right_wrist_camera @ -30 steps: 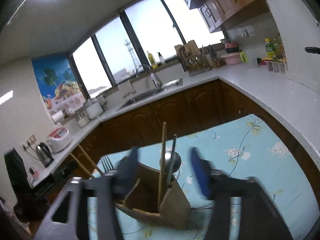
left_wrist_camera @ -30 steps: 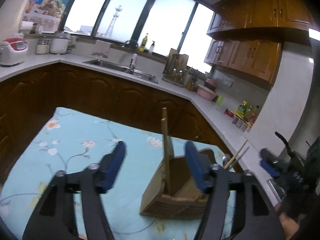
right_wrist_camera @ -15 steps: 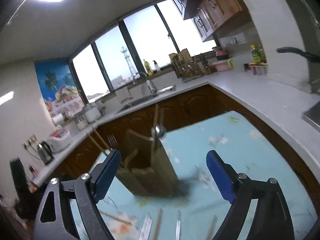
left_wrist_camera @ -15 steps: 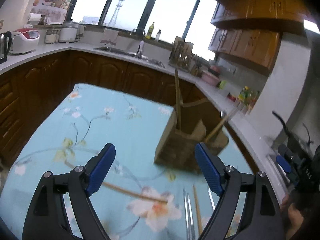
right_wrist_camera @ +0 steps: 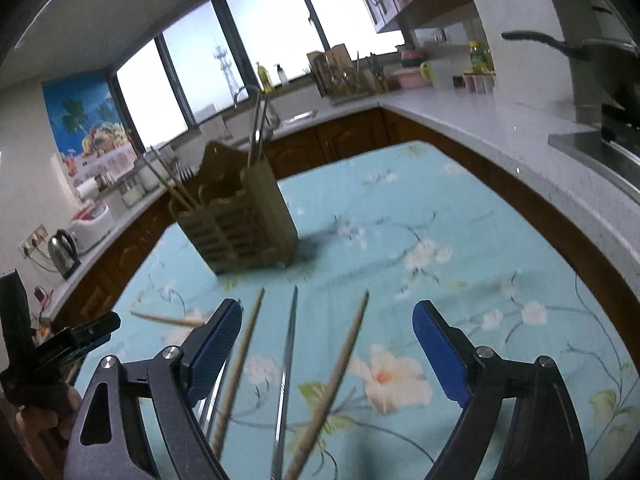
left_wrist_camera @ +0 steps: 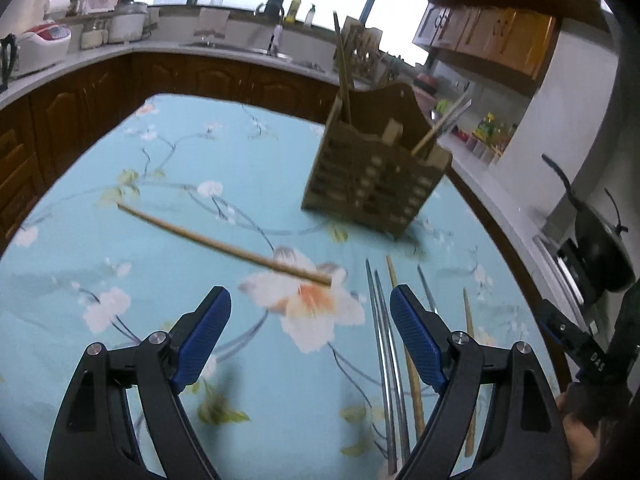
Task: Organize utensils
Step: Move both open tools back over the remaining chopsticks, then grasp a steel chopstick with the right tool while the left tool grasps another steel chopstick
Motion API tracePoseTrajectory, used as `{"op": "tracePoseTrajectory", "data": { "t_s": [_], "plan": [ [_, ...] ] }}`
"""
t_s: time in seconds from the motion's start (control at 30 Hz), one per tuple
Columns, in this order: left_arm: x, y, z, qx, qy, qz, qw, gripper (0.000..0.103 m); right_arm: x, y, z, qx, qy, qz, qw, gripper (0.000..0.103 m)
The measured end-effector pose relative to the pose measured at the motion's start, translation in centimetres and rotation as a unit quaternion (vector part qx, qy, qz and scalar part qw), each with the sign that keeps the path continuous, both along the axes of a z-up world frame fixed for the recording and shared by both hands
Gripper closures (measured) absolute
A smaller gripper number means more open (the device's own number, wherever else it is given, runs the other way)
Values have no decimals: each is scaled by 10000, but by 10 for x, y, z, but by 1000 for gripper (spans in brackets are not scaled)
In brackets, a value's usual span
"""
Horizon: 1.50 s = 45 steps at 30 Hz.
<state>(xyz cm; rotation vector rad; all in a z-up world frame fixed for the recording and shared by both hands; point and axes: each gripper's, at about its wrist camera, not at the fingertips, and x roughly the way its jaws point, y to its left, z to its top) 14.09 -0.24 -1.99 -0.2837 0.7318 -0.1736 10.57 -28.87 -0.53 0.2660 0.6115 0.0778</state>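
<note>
A wooden utensil holder (left_wrist_camera: pixel 376 168) (right_wrist_camera: pixel 240 224) stands upright on the blue floral tablecloth and holds chopsticks, a fork and a spoon. Loose wooden and metal chopsticks (left_wrist_camera: pixel 394 344) (right_wrist_camera: pixel 288 364) lie on the cloth in front of it. One wooden chopstick (left_wrist_camera: pixel 224 246) lies apart to the left, also seen in the right wrist view (right_wrist_camera: pixel 168 320). My left gripper (left_wrist_camera: pixel 310 320) is open and empty above the cloth, short of that chopstick. My right gripper (right_wrist_camera: pixel 328 344) is open and empty over the loose chopsticks.
The table (left_wrist_camera: pixel 120 264) (right_wrist_camera: pixel 500 264) sits inside an L-shaped kitchen counter (right_wrist_camera: pixel 480 120) with a sink, a kettle (right_wrist_camera: pixel 64 252), a rice cooker (left_wrist_camera: pixel 40 46) and a black pan (left_wrist_camera: pixel 600 256). The other hand-held gripper shows at each view's edge.
Both grippers have pulled back and tilted down from the holder to the table. The holder now stands farther away and the loose chopsticks have come into view. Both jaws stay open.
</note>
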Motion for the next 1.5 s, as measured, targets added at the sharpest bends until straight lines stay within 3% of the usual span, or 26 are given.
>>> {"op": "tracePoseTrajectory", "data": {
  "t_s": [0.43, 0.57, 0.7, 0.9, 1.0, 1.27, 1.5],
  "plan": [
    [20, -30, -16, 321, 477, -406, 9975, 19, 15, 12, -16, -160, 418, 213, 9988, 17],
    [28, -39, -18, 372, 575, -572, 9960, 20, 27, 20, -20, -159, 584, 366, 9975, 38],
    [38, -48, -21, 480, 685, -772, 9935, 33, 45, 27, -29, -121, 845, 499, 9951, 65],
    [57, -64, -31, 536, 906, -1120, 9881, 47, 76, 38, -46, -129, 1228, 762, 9894, 79],
    [69, -73, -38, 625, 1026, -1261, 9847, 59, 89, 41, -56, -192, 1417, 779, 9866, 82],
    [89, -89, -47, 988, 1041, -1453, 9789, 74, 108, 47, -63, -451, 1549, 845, 9833, 89],
    [104, -84, -47, 905, 1096, -1534, 9779, 84, 116, 50, -60, -464, 1543, 924, 9826, 90]
  ]
}}
